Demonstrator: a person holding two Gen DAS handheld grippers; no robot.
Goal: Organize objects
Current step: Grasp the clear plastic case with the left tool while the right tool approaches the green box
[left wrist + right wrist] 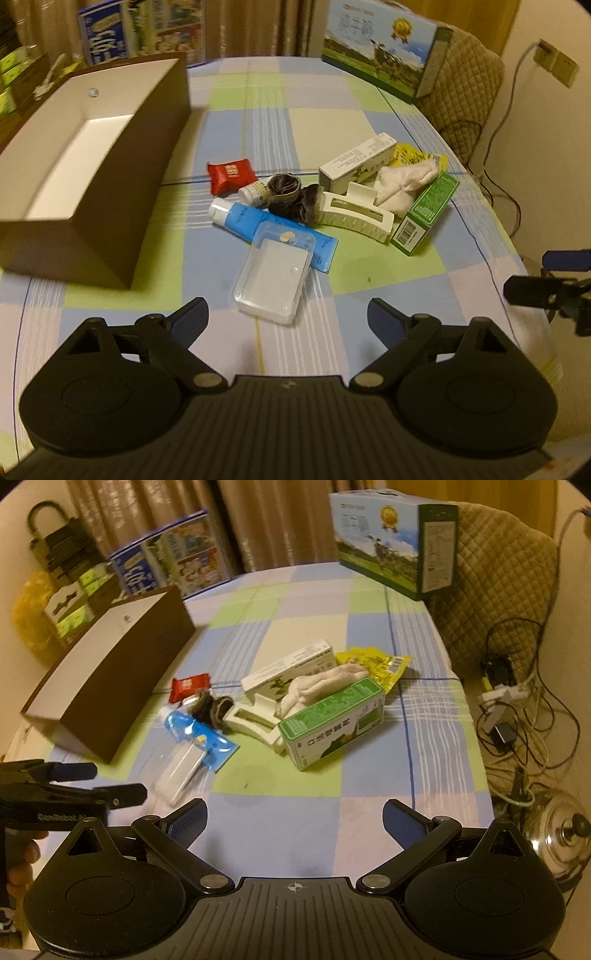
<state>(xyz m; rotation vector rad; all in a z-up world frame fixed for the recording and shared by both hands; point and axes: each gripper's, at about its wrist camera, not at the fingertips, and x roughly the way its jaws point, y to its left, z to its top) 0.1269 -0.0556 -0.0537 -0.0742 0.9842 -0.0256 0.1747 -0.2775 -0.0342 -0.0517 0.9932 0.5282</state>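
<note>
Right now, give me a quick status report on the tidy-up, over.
Both hand-held grippers open, empty: left, right. Brown box empty, items piled beside it. Clear case nearest left, nothing in the way.

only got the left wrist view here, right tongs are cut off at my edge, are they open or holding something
observer: The right tongs are open with nothing between them, above the bare checked tablecloth.
operator: anything off the table on that side
observer: A shiny steel lidded pot sits low, beyond the table's right edge.
operator: whats behind the pile, i only see a yellow corner
observer: A yellow foil packet lies flat behind the white cloth, its barcode end towards the right.
</note>
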